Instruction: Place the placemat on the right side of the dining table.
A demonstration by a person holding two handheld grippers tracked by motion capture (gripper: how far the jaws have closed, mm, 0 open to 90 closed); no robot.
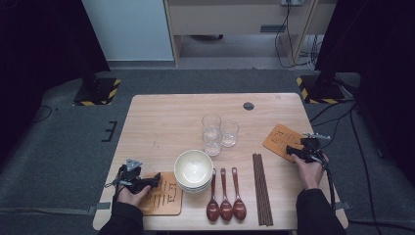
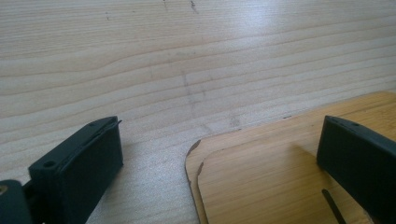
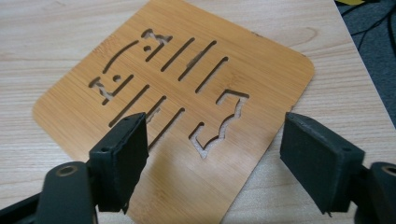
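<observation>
Two bamboo coasters are the things in hand on the wooden surface (image 1: 161,122), and the stack of bowls (image 1: 194,170) near its front edge serves as the landmark. One cut-out coaster (image 1: 282,141) lies flat far to the right of the bowls, near the right edge of the surface, well beyond the bundle of chopsticks (image 1: 262,188). The right gripper (image 1: 298,152) hovers over that coaster's near corner. In the right gripper view its jaws stand wide apart above the coaster (image 3: 177,107), one pad over the slotted part and the other over the bare wood beside it, and they clasp nothing (no pad presses on the bamboo).

Just left of the bowls, touching or nearly touching the stack, lies the stack of coasters (image 1: 162,198), with the left gripper (image 1: 149,181) resting over its far left corner. The left gripper view shows two rounded corners one upon the other (image 2: 261,172), so at least two coasters lie there. Its jaws are spread wide too: one pad sits over the bare surface, the other above the top coaster, and nothing is gripped.

Behind the bowls stand three clear glasses (image 1: 219,133), close together. Immediately right of the bowls lie three dark spoons (image 1: 225,196) side by side, bowls toward the person.
</observation>
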